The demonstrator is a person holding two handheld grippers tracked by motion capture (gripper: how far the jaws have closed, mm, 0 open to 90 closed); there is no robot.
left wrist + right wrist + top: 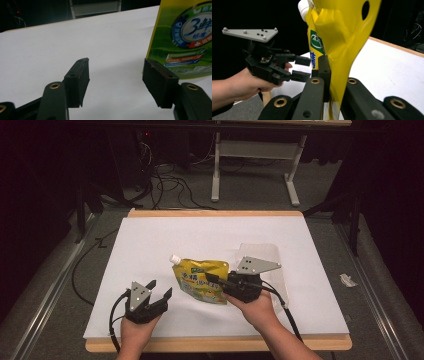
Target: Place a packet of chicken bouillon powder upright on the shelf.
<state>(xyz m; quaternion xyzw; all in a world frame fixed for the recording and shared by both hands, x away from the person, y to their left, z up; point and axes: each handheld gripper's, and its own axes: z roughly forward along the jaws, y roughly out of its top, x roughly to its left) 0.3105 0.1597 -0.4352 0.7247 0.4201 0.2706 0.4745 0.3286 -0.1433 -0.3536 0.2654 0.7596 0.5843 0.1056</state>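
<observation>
A yellow and green spouted pouch (200, 281) with a white cap (175, 258) is at the middle of the white table top (200, 232). My right gripper (212, 279) is shut on the pouch's right edge. In the right gripper view the pouch (337, 30) rises between my jaws (333, 67), cap (303, 7) at the top. My left gripper (161, 288) stands open to the left of the pouch, apart from it. In the left gripper view nothing lies between the jaws (116, 62), and the pouch (185, 37) is just beyond the right jaw. The left gripper (308, 68) is also in the right gripper view.
A clear plastic bag (262, 251) lies flat behind my right gripper. The white sheet covers a wooden board whose front edge (215, 343) is near my forearms. On the floor beyond are cables (165, 182), a desk frame (255, 150) and a paper scrap (347, 280).
</observation>
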